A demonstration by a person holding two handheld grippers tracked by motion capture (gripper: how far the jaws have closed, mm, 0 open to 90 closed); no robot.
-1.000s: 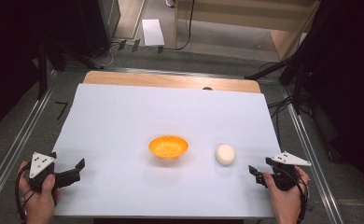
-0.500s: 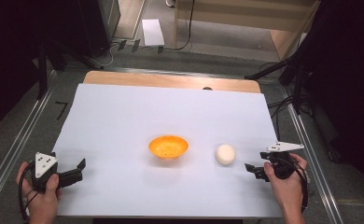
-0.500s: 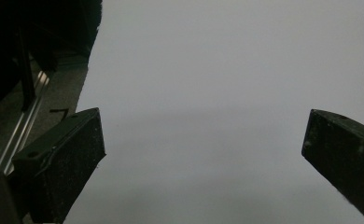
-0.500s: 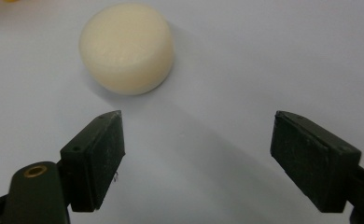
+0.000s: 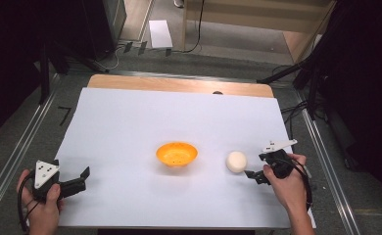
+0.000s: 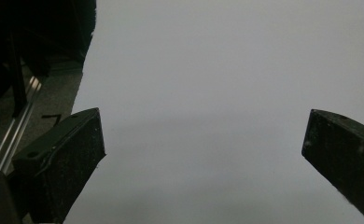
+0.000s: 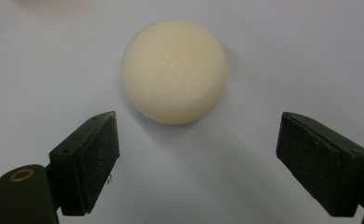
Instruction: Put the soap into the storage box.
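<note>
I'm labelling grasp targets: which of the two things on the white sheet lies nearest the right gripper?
The cream round piece, just ahead of the open right gripper; the orange bowl sits farther off, mid-sheet.

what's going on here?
A person works two handheld grippers over a white table sheet. The right gripper is closing in on a cream round object; its jaws have just been opening and stand apart just short of it, nothing between them. An orange bowl sits empty beside the object. The left gripper waits open at the near left.
</note>
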